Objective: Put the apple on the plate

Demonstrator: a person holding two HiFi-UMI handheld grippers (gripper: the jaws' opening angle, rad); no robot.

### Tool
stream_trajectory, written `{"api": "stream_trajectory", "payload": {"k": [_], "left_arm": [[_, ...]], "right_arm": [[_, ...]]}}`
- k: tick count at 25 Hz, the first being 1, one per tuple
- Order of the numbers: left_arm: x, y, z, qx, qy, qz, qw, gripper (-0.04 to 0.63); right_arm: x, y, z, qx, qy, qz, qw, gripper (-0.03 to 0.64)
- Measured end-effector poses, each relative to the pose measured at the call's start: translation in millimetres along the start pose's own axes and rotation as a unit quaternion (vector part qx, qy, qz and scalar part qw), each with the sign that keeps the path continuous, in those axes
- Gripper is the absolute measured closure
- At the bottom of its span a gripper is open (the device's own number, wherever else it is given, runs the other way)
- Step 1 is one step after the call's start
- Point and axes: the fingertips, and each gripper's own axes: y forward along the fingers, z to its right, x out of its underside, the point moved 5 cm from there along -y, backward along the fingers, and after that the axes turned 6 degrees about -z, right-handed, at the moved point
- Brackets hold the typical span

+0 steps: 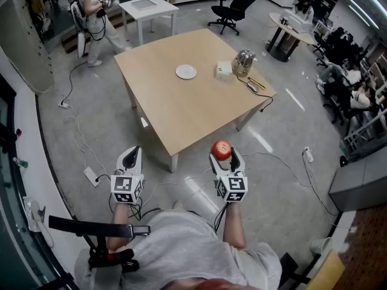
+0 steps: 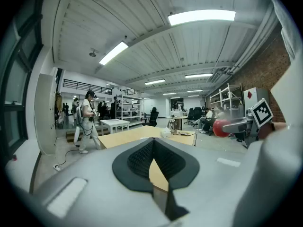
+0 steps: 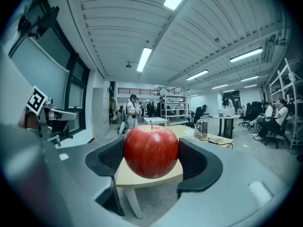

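Note:
A red apple sits between the pads of my right gripper, which is shut on it. It hangs in the air just short of the near corner of the wooden table. A small white plate lies empty toward the table's far side, well beyond the apple. To the left of the right one, my left gripper is held off the table, its pads together and nothing in them. Both grippers point toward the table, nearly level.
On the table's far right stand a white box, a shiny jug and some small tools with a cable. A person, a white side table and an office chair are beyond. A power strip lies on the floor.

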Motion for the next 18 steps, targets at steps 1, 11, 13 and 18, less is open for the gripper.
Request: {"api": "stream_trajectory", "payload": {"k": [1,11,13,18], "left_arm": [[-0.5,0.6,0.5,0.000,0.000,0.000,1.0000,0.577],[-1.7,5.6,6.8,-0.002,0.000,-0.003,1.0000,0.577],[-1.3,5.6,7.5,-0.004,-0.001,-0.005,1.0000,0.577],[-0.7,5.9,9.9,-0.012,-0.001,-0.007,0.9999,0.577]], "right_arm": [[-0.7,0.4,0.5,0.000,0.000,0.000,1.000,0.252],[0.7,3.6,6.7,-0.006,0.006,0.000,1.000,0.252],[-0.7,3.3,8.9,-0.009,0.015,0.007,1.000,0.252],[-2.0,7.0,11.2,-0.019,0.017,0.010,1.000,0.250]]}}
